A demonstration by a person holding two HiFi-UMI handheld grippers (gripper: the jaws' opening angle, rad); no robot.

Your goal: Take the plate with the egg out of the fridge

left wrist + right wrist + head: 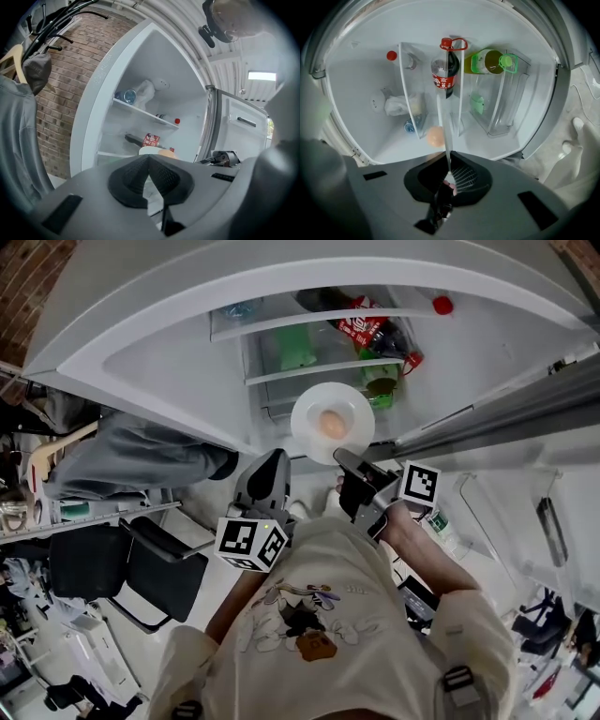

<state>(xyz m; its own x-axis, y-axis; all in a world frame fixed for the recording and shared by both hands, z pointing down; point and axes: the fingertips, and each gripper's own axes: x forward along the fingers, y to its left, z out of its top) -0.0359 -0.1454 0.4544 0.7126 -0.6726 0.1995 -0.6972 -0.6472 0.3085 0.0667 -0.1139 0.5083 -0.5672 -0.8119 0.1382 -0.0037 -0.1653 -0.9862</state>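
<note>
Pinching the near rim of the plate (309,416), the right gripper (345,458) has its two jaws shut tight on the thin white edge. The left gripper (275,457) sits just beside it, jaws together with nothing in them. It is near the plate but not touching it.

The plate sticks straight out from the right gripper, with the egg (331,424) sitting in its middle. So I think the way out is straight back toward the person.

Behind the plate is the open fridge (187,362), with a cola bottle (367,329) lying on a shelf.

From the right gripper view the plate looks like just a thin line, edge on. I cannot tell if its far rim is out of the fridge yet. The left gripper view shows only a small bit of it.
</note>
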